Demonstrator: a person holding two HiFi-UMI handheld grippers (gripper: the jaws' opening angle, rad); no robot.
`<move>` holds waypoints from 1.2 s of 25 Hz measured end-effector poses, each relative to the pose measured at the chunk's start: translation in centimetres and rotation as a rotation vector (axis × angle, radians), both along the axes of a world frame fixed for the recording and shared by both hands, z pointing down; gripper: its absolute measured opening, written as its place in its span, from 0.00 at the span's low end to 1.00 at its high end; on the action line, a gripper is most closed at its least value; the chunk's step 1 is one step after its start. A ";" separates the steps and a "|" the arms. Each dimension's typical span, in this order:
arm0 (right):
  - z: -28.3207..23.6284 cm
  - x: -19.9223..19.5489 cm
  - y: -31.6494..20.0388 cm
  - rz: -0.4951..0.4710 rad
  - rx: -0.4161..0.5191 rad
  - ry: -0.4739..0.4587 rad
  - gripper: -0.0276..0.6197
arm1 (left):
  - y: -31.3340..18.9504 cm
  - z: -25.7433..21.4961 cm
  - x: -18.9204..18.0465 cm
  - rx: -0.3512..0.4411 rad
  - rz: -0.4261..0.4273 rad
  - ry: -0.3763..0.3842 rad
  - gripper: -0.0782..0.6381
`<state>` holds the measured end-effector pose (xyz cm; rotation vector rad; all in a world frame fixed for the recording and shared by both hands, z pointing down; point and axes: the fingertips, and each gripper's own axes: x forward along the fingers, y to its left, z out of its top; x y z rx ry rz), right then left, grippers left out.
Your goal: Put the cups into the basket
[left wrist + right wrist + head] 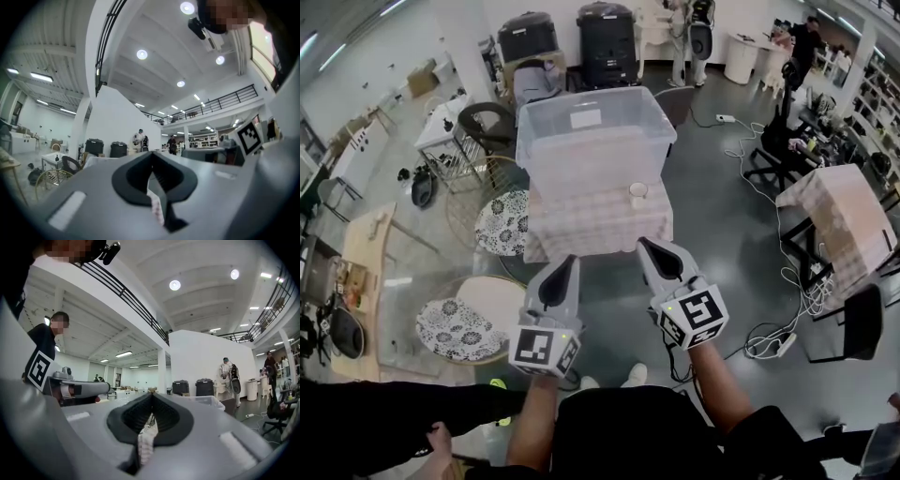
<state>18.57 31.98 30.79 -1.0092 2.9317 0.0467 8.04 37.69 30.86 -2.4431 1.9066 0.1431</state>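
Standing just ahead of the right gripper (645, 244), a cup (637, 194) is seen before the basket (581, 159), its white label (586, 118) unreadable; left gripper (571, 262) and right are held closed, empty.

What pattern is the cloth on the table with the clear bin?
Tablecloth: a pale check, clearest in the head view.

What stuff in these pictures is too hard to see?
Head view: the small white cup on the checked-cloth table is too tiny to show what is inside.
Head view: the big clear plastic box has cloudy walls, so its contents cannot be told.
Gripper views: the shut left gripper and right gripper fill the bottom with grey bodies, hiding the tabletop.
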 end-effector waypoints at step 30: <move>1.1 3.9 -5.2 -0.044 -0.003 -0.030 0.05 | -4.6 1.5 4.0 -0.011 -0.032 0.020 0.12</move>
